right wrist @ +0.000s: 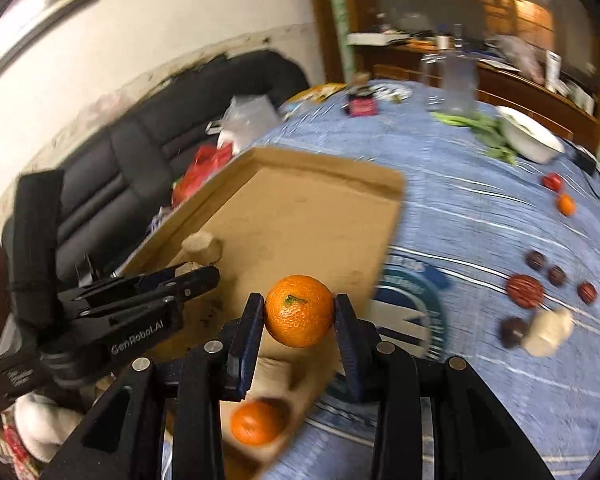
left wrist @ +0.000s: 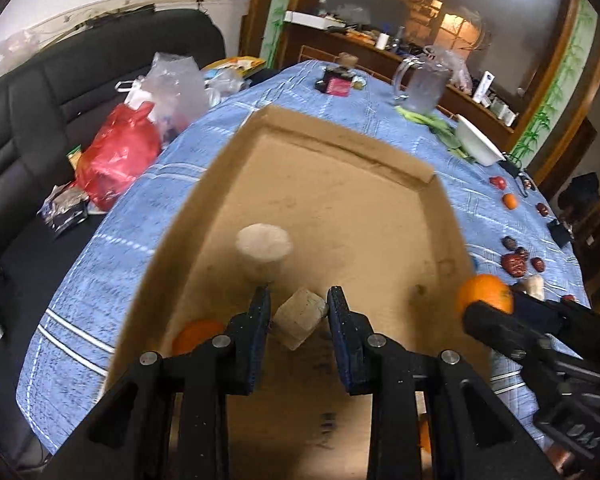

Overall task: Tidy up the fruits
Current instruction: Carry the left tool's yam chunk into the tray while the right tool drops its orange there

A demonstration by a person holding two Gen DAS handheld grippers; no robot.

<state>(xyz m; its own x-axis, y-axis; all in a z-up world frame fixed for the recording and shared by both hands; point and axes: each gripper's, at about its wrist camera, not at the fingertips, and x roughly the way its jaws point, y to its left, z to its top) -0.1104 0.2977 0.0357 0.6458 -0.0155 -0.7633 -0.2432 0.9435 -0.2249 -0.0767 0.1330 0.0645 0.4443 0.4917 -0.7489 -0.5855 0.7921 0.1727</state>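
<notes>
A shallow cardboard tray (left wrist: 416, 168) (right wrist: 392, 200) lies on the blue-clothed table. My left gripper (left wrist: 299, 308) is shut on a pale beige chunk (left wrist: 300, 317) above the tray's near part; it also shows in the right wrist view (right wrist: 192, 272). Another pale chunk (left wrist: 265, 246) (right wrist: 202, 247) stands in the tray. My right gripper (right wrist: 299, 312) is shut on an orange (right wrist: 299, 310) (left wrist: 485, 294) over the tray's right edge. More oranges lie in the tray (right wrist: 256, 422) (left wrist: 198, 334). Dark red fruits (right wrist: 524, 290) (left wrist: 514, 262), a small orange (right wrist: 566, 204) and a pale chunk (right wrist: 548, 332) lie on the cloth at right.
A white bowl (right wrist: 530, 136) with green vegetables (right wrist: 488, 128), a clear pitcher (left wrist: 420, 84) and a pink box (left wrist: 338, 86) stand at the table's far end. A black sofa (left wrist: 40, 120) with red (left wrist: 118, 156) and clear plastic bags lies left.
</notes>
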